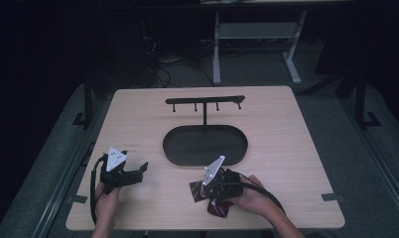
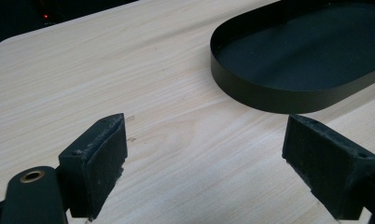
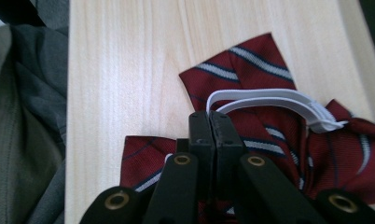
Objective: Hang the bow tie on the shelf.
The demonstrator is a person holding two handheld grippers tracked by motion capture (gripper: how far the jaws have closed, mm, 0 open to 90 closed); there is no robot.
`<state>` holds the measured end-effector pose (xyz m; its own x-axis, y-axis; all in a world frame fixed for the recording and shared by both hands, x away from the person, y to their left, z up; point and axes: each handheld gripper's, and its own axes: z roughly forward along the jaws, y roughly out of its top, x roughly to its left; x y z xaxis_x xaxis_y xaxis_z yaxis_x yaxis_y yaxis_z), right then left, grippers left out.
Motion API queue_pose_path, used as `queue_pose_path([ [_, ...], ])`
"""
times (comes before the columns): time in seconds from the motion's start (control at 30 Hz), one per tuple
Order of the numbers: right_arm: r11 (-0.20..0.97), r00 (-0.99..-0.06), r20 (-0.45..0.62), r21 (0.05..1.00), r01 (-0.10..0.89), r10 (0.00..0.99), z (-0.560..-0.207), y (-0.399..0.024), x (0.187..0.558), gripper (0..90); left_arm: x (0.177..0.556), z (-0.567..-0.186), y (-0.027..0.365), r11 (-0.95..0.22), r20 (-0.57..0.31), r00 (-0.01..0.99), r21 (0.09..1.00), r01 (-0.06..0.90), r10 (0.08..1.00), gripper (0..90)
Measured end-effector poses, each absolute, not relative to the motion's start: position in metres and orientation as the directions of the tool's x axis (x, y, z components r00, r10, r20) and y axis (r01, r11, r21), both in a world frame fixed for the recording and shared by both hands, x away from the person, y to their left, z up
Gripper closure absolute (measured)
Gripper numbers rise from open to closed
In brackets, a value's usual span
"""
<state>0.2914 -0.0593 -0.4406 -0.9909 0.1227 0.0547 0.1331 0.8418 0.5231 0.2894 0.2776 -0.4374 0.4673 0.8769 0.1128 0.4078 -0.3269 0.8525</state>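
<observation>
We see a light wooden surface (image 1: 287,144) carrying a black oval tray (image 1: 205,145) near its centre, with a black T-shaped stand (image 1: 205,101) rising at the tray's far edge; small pegs hang under its crossbar. The left gripper (image 1: 138,171) sits at the near left of the surface, held in the left hand (image 1: 107,198). Its jaws stand wide apart with bare wood between them, holding nothing, and they point toward the tray. The right gripper (image 3: 209,128) sits at the near edge right of centre, held in the right hand (image 1: 254,197). Its jaws are pressed together over a dark red striped bow tie (image 3: 251,70), at the white strap (image 3: 269,100). We cannot tell whether strap or cloth is pinched between them. The bow tie lies flat on the surface, just in front of the tray's near rim.
</observation>
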Motion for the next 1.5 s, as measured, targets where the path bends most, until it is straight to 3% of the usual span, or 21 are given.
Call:
queue_pose_path([
  [0.63, 0.773, -0.988, 0.117, 0.616, 0.153, 0.102, -0.4, -0.081, 0.307, 88.5, 0.291, -0.438, 0.277, -0.327, 0.113, 0.466, 0.851, 0.41, 0.877, 13.5],
  [1.5, 0.725, -0.995, 0.077, 0.683, 0.094, 0.057, -0.33, -0.101, 0.327, 88.7, 0.292, -0.439, 0.278, -0.324, 0.11, 0.458, 0.847, 0.42, 0.882, 13.5],
])
